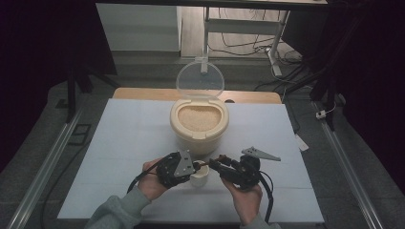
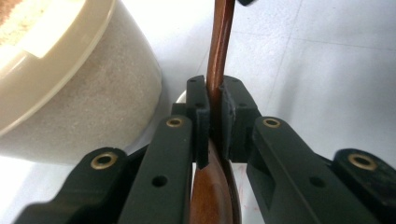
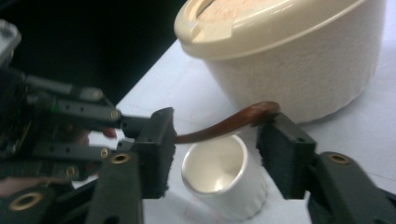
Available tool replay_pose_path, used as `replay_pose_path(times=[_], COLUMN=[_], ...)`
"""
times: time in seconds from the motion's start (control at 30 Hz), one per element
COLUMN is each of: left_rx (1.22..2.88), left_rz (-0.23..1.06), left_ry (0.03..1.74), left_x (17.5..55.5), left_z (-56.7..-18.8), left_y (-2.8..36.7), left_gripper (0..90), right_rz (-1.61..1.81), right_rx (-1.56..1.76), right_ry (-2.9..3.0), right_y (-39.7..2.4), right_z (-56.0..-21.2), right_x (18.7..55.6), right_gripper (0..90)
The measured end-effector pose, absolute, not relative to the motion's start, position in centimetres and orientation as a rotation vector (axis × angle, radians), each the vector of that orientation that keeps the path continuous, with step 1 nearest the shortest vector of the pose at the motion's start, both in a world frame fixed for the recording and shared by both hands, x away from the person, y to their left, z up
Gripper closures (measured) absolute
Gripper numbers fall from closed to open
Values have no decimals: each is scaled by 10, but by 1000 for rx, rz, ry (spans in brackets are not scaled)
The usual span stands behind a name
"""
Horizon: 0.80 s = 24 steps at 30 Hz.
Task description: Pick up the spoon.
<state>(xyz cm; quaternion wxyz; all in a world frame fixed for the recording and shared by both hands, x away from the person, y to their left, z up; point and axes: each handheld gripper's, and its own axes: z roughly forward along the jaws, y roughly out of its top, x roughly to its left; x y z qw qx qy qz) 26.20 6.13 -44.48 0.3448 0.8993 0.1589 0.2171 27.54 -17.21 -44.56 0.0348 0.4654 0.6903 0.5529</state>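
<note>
My left gripper (image 2: 214, 116) is shut on a brown wooden spoon (image 2: 218, 42), pads clamped on its neck, bowl toward the camera. In the high view the left gripper (image 1: 198, 166) and right gripper (image 1: 216, 165) meet tip to tip over a small white cup (image 1: 199, 177). In the right gripper view the spoon's handle (image 3: 219, 128) crosses the wide gap between my right gripper's (image 3: 222, 149) jaws, its end by the top of the right-hand jaw; the pads do not press it. The cup (image 3: 222, 179) stands empty below. The left gripper (image 3: 70, 112) is at the left.
A cream tub of rice (image 1: 199, 125) stands just behind the cup, its clear lid (image 1: 200, 79) hinged upright at the back. The tub's wall (image 3: 299, 70) is close beyond the right jaws and beside the left jaws (image 2: 70, 93). A pale blue mat (image 1: 129, 143) covers the table.
</note>
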Motion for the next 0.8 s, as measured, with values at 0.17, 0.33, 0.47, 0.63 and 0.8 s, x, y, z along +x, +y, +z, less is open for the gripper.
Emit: replay_pose_path(times=[0.17,0.33,0.47,0.63,0.8], left_rx=[2341,2351,2344,2335,2317], left_rz=[613,684,688,678,621], left_ry=[387,376,375,379,384], left_x=[256,251,251,250,253], left_z=[-447,-447,-446,-445,-446], left_y=[53,49,51,53,56], left_gripper=[820,820,818,813,798], right_rz=[1757,1811,1876,1945,1968], right_rx=[1475,1484,1445,1377,1257], right_ry=[2067,2035,2051,2082,2141], right_y=[-173,-173,-175,-175,-174], right_z=[-449,-451,-450,-447,-442], right_x=[277,278,277,278,278], right_gripper=[556,638,678,718,747])
